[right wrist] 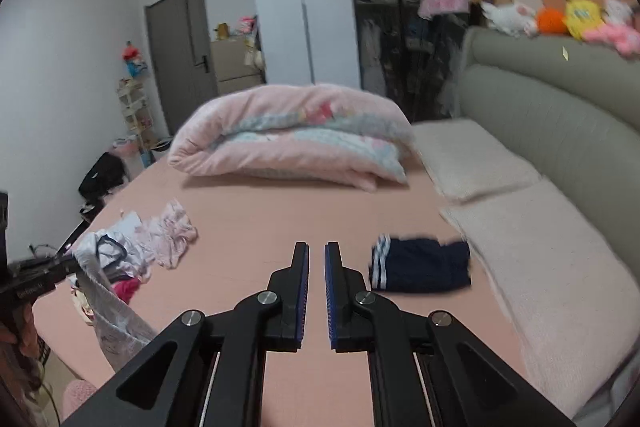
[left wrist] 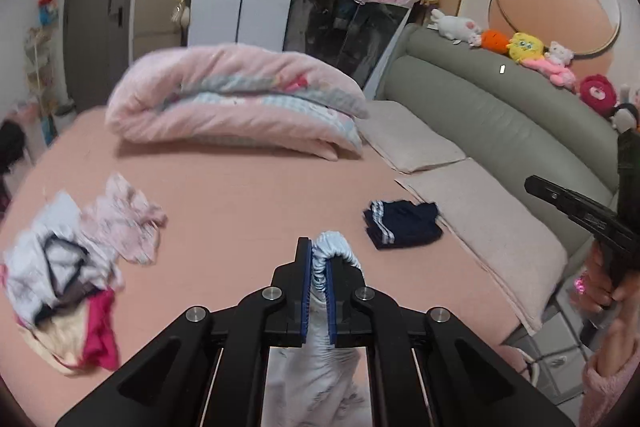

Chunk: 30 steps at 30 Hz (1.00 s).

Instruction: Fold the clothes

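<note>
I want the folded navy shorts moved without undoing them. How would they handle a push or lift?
The navy shorts are soft folded cloth, so lifted by one edge they would probably flop open. Pushed across the pink sheet, layers may bunch rather than slide.

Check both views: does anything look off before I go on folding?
Yes. The right tongs are shut on nothing, while the left tongs alone pinch the pale blue garment by its gathered edge, so it dangles bunched from one point. Nothing else stands out.
</note>
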Each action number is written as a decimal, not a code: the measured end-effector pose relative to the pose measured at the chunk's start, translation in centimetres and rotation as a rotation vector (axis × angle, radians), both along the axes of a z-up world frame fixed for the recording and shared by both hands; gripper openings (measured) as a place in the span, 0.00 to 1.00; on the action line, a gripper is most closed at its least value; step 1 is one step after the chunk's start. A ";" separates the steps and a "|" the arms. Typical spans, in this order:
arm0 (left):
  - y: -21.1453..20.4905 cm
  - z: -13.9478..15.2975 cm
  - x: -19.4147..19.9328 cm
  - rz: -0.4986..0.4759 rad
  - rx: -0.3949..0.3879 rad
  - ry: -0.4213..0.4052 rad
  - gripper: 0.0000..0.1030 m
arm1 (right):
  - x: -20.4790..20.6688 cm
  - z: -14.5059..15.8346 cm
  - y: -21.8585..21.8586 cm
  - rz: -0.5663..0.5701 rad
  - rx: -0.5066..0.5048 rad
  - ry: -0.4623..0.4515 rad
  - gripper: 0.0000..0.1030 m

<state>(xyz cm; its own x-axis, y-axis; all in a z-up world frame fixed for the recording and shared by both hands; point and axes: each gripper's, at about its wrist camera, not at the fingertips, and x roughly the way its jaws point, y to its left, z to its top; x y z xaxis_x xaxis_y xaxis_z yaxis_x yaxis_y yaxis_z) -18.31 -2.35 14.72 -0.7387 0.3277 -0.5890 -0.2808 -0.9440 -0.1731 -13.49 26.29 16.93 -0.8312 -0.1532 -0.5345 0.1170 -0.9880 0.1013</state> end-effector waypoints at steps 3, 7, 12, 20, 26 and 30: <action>1.1 0.7 1.8 -0.057 -0.020 0.043 0.05 | 0.0 -0.2 -2.1 0.133 -0.075 -0.045 0.09; 1.8 0.8 3.7 -0.076 -0.056 0.067 0.05 | 0.9 -5.7 -7.7 0.287 -0.021 -0.160 0.14; 1.7 1.1 5.1 -0.074 -0.045 0.080 0.05 | 1.1 -12.4 -10.8 0.277 0.000 -0.288 0.29; 1.9 1.2 6.9 -0.076 -0.007 0.085 0.05 | 1.9 -18.2 -10.4 0.285 -0.135 -0.444 0.40; 1.3 0.3 6.9 -0.053 0.062 0.041 0.05 | 1.4 -24.2 -13.0 0.255 0.058 -0.524 0.10; -0.5 0.8 7.9 0.014 0.038 0.086 0.05 | 0.8 -19.8 -10.4 0.073 0.205 -0.329 0.05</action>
<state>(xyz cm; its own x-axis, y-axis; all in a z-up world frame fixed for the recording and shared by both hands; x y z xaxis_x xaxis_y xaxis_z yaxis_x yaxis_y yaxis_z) -10.38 -2.81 15.52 -0.7908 0.3375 -0.5107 -0.2826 -0.9413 -0.1845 -12.72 15.86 -2.85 -0.6010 -0.0684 -0.7963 0.1819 -0.9819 -0.0529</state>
